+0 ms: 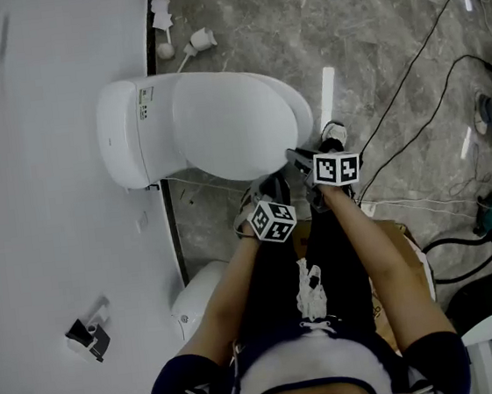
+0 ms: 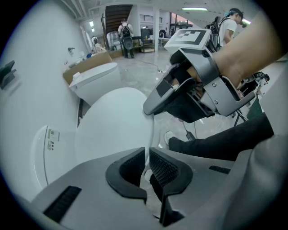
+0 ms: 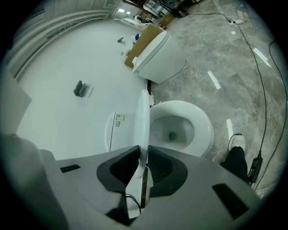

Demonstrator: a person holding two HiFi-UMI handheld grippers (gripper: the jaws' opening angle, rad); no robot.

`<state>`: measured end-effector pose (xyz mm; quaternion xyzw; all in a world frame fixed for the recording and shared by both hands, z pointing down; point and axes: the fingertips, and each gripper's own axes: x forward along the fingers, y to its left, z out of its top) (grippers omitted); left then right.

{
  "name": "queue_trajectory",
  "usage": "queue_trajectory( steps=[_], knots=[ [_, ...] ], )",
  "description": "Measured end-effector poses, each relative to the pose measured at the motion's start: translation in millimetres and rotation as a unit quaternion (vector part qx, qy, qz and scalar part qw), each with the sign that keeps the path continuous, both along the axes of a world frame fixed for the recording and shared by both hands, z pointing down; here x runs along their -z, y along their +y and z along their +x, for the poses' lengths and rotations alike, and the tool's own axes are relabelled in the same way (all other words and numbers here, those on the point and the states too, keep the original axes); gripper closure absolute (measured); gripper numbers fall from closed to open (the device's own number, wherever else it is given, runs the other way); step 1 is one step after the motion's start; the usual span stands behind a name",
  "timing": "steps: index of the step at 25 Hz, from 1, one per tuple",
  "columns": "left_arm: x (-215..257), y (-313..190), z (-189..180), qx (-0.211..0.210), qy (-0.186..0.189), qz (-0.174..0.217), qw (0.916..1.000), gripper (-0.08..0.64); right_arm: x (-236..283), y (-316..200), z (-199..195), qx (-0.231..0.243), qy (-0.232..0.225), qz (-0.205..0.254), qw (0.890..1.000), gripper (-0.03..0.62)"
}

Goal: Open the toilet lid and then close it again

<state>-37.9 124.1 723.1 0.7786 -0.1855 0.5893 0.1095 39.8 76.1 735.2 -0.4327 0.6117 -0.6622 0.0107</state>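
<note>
As right gripper (image 3: pixel 143 153) clamps the lid (image 3: pixel 143 116), left gripper (image 2: pixel 147 156) seemingly does.

Place type: open indoor test or demonstration hall, not a home bathroom.
Fixtures: a toilet (image 1: pixel 203 126) and a second toilet (image 3: pixel 159 51) stand along one white wall (image 1: pixel 48 241).
Floor: grey marble-pattern floor (image 1: pixel 383 8) with white tape marks (image 1: pixel 329 94) and loose cables (image 1: pixel 428 38).
Background: staircase (image 2: pixel 118 13), ceiling light (image 2: pixel 194 8), cardboard box (image 3: pixel 143 42), people (image 2: pixel 125 38) with backpacks.
</note>
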Motion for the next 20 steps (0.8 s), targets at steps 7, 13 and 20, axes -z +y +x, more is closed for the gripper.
queue_trajectory(
  steps=[7, 13, 20],
  knots=[
    [-9.4, -3.7, -1.1, 0.006, -0.002, -0.006, 1.0, 0.525, -24.0, 6.6, 12.5, 0.0, 0.02, -0.025, 0.999, 0.546],
    [-13.9, -11.7, -5.8, 0.01, -0.007, -0.009, 0.9999, 0.525, -45.7, 12.1, 20.8, 0.01, 0.034, -0.055, 0.998, 0.54],
    [-19.2, -20.7, -0.6, 0.01, -0.006, -0.012, 0.9999, 0.525, -66.1, 16.6, 29.2, 0.011, 0.048, -0.083, 0.995, 0.535]
  ],
)
